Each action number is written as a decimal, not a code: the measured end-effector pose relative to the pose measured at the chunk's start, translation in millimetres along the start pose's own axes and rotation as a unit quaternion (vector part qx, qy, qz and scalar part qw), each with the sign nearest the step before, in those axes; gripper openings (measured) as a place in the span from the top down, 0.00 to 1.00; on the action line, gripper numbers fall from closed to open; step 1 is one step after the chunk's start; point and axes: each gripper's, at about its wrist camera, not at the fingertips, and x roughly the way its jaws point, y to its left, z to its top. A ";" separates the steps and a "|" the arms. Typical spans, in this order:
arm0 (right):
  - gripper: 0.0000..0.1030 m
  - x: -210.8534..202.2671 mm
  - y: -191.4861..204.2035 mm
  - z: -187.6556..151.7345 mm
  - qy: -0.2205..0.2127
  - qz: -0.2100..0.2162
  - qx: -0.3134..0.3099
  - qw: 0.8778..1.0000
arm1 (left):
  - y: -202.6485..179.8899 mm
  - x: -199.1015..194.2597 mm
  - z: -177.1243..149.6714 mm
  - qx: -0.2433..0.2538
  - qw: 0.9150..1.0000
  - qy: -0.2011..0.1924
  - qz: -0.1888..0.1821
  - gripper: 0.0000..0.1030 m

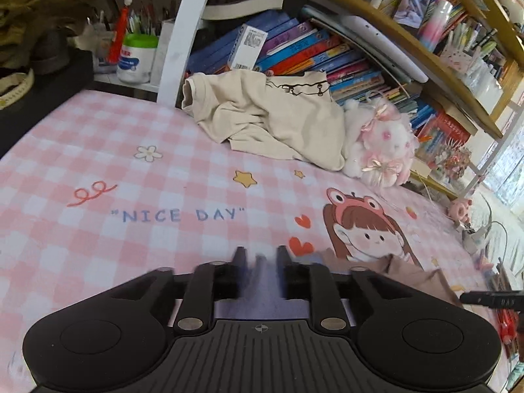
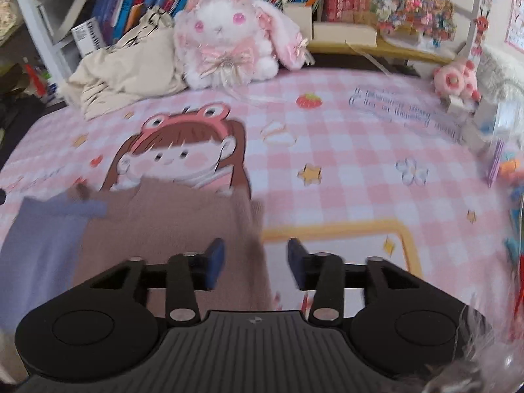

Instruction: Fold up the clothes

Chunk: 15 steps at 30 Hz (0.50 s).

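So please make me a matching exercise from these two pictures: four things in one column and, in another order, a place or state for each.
Things:
1. cream shirt
2. plush rabbit
3. left gripper
4. right gripper

Places or states:
A. fingers apart, over the edge of the pinkish-brown garment
B. crumpled in a heap in front of the books
C. fingers close together around purple cloth
D. sitting upright at the far edge of the checked cover, beside the cream shirt

Pairs: 1-B, 2-D, 3-C, 4-A
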 end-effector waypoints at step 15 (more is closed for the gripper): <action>0.61 -0.1 -14.4 -42.9 0.060 0.102 -0.022 0.993 | -73.5 -22.9 -93.4 -0.010 0.997 0.040 0.066 0.55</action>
